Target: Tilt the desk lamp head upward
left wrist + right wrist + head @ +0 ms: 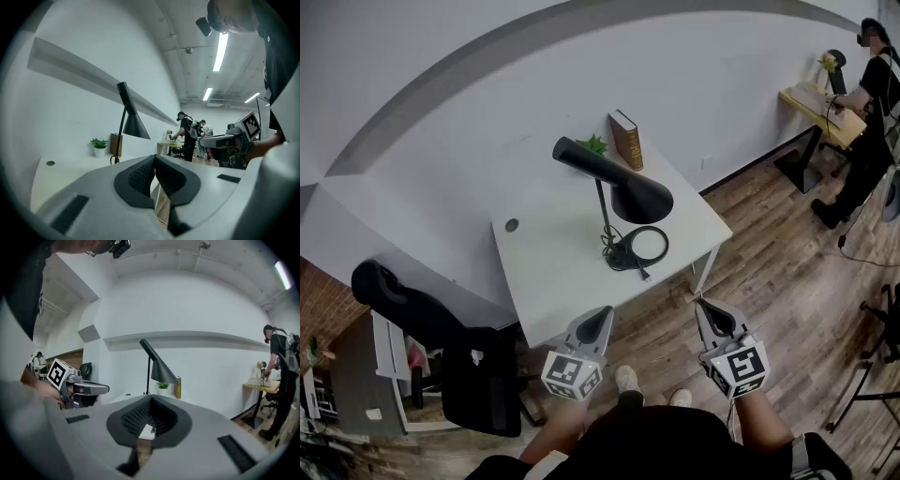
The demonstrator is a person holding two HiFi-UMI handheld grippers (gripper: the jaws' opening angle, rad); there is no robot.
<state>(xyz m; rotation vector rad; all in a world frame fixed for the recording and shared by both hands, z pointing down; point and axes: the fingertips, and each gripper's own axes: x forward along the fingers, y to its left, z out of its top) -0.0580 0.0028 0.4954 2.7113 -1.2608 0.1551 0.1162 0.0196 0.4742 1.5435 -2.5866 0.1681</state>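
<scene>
A black desk lamp (pixel 614 183) stands on the white desk (pixel 553 272), its cone-shaped head (pixel 639 199) pointing downward to the right and its round base (pixel 645 246) near the desk's front. The lamp also shows in the left gripper view (pixel 129 112) and in the right gripper view (pixel 157 366). My left gripper (pixel 598 323) hovers at the desk's front edge, shut and holding nothing. My right gripper (pixel 712 314) hangs just off the desk's front right corner, also shut and holding nothing. Both are well short of the lamp.
A brown book (pixel 626 139) and a small green plant (pixel 593 144) stand at the desk's back edge by the wall. A black office chair (pixel 441 347) sits to the left. A person (pixel 867 112) works at a yellow table (pixel 820 108) far right. Wooden floor lies around.
</scene>
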